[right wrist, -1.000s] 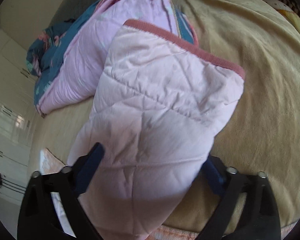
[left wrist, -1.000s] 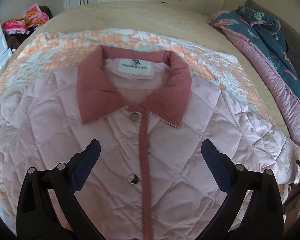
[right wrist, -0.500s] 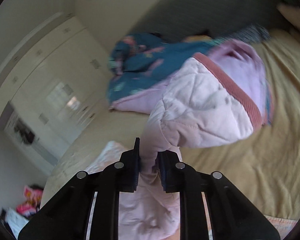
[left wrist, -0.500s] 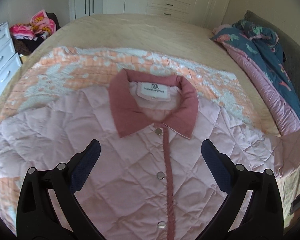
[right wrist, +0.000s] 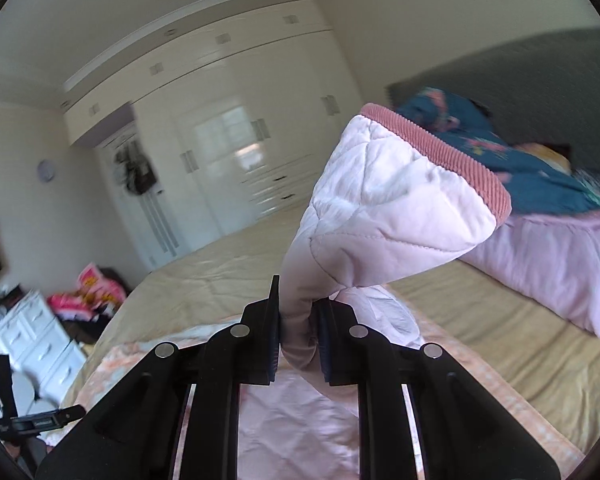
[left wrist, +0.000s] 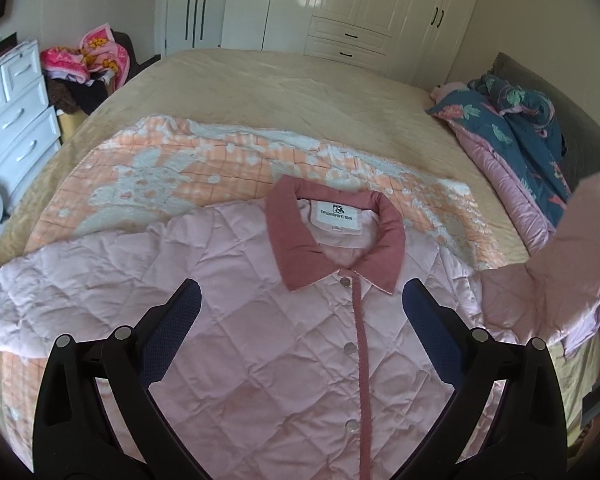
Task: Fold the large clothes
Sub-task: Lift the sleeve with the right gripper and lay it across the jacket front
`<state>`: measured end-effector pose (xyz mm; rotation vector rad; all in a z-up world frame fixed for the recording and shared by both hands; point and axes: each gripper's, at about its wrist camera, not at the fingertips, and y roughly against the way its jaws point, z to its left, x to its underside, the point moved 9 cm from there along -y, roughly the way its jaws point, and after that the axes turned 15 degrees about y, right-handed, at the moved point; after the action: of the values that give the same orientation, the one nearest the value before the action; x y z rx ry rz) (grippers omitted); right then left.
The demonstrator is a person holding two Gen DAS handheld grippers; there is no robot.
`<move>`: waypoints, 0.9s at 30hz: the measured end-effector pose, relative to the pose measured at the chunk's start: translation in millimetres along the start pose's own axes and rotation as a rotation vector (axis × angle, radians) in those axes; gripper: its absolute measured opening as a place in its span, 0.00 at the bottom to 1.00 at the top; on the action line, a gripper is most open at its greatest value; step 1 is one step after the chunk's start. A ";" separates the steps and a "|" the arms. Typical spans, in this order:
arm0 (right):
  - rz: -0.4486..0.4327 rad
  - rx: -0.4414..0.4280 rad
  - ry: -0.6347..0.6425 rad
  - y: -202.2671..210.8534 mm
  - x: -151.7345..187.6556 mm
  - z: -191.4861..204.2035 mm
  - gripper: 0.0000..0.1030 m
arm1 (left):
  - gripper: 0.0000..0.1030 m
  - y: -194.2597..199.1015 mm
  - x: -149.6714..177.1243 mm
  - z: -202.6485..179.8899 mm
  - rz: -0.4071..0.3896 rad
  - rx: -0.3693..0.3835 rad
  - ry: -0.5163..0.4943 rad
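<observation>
A pale pink quilted jacket with a dusty-rose collar lies face up and buttoned on an orange-and-white blanket on the bed. My left gripper is open and empty, hovering above the jacket's chest. My right gripper is shut on the jacket's right sleeve and holds it lifted, the rose cuff pointing up. The raised sleeve also shows at the right edge of the left wrist view.
A folded blue floral and pink duvet lies along the bed's right side by a grey headboard. White drawers and a clothes pile stand left. White wardrobes line the far wall.
My right gripper closed on the sleeve and lifted it up off the bed. My left gripper drew back and up, so more of the jacket and bed shows.
</observation>
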<state>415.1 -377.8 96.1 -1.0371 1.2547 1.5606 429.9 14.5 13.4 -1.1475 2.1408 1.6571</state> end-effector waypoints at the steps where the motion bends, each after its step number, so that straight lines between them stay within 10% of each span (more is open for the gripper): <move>1: -0.002 -0.020 0.011 0.2 -3.1 13.2 0.14 | 0.92 1.7 0.2 4.0 0.004 0.009 0.015; 11: 0.047 -0.129 0.120 -10.8 1.3 115.9 0.14 | 0.92 10.4 11.2 63.3 0.028 0.051 0.156; 27: 0.183 -0.286 0.295 -56.1 100.7 247.2 0.14 | 0.92 -8.6 45.7 118.8 0.051 0.160 0.341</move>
<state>417.8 -115.4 22.1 -1.4082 1.3809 1.8142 370.3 99.1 -61.1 -1.4209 2.4706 1.3568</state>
